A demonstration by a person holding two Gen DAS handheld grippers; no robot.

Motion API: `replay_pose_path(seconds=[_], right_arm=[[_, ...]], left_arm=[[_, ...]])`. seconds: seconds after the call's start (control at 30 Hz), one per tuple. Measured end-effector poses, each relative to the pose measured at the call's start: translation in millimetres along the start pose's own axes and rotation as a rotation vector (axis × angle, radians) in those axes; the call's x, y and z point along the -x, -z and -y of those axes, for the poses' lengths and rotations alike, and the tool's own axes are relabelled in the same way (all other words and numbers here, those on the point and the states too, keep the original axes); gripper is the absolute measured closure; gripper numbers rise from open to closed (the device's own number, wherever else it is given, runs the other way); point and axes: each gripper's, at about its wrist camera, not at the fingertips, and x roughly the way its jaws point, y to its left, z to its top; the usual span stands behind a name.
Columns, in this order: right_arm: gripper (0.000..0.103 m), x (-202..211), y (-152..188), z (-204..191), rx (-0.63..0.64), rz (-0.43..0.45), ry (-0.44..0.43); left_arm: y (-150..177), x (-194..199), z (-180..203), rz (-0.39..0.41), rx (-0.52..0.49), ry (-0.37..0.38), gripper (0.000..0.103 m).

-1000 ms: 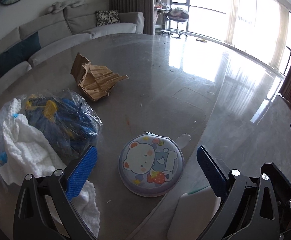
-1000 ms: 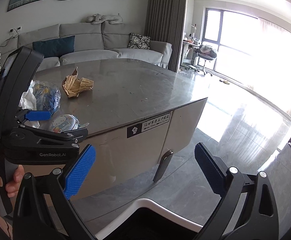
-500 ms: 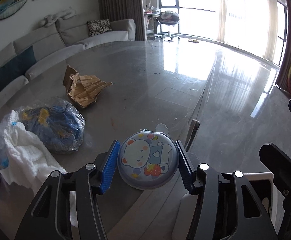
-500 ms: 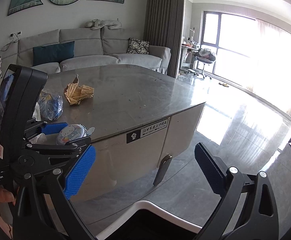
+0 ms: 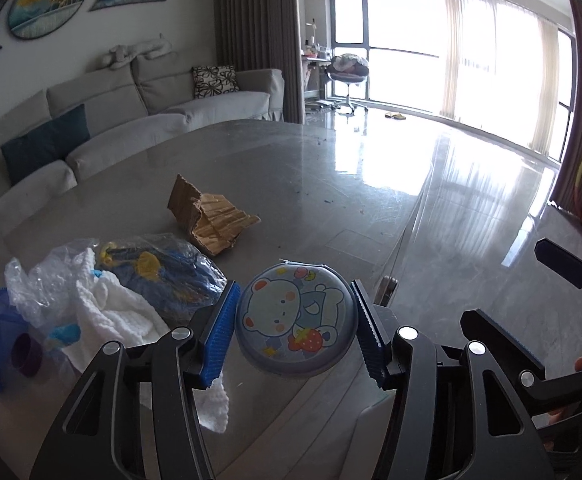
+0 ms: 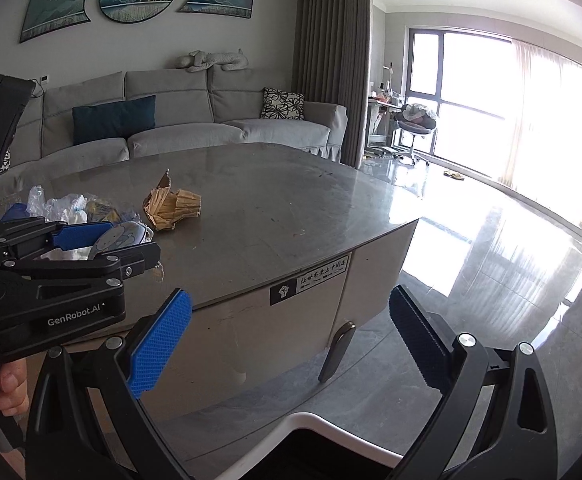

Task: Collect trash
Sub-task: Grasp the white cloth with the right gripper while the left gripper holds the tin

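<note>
The left gripper has its jaws clamped on either side of a round blue case printed with a cartoon bear and a strawberry, lifted just above the tabletop edge; beyond its jaws lies torn cardboard, to their left a plastic bag; the right gripper, jaws spread wide and empty, alone shows a white bin rim below them.

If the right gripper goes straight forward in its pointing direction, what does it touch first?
Probably the table's side panel: the open right gripper points at it across a gap, above the white bin rim. Depth is unclear.
</note>
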Motion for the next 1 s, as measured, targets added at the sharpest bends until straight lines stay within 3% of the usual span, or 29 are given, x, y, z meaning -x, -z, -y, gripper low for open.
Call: replay_pose_path(seconds=[0.33, 0.63, 0.77, 1.0], right_arm=[[0.005, -7, -25, -53, 0.024, 0.044, -0.119], [0.005, -37, -25, -118, 0.089, -0.003, -0.218], [0.005, -47, -22, -151, 0.143, -0.033, -0.271], [0.005, -66, -6, -184, 0.214, -0.106, -0.319]], left_arm=[[6, 51, -72, 0.019, 0.064, -0.161, 0.047], [21, 83, -131, 0.030, 0.105, -0.291, 0.047], [28, 91, -152, 0.033, 0.110, -0.325, 0.047], [30, 88, -168, 0.013, 0.134, -0.310, 0.047]])
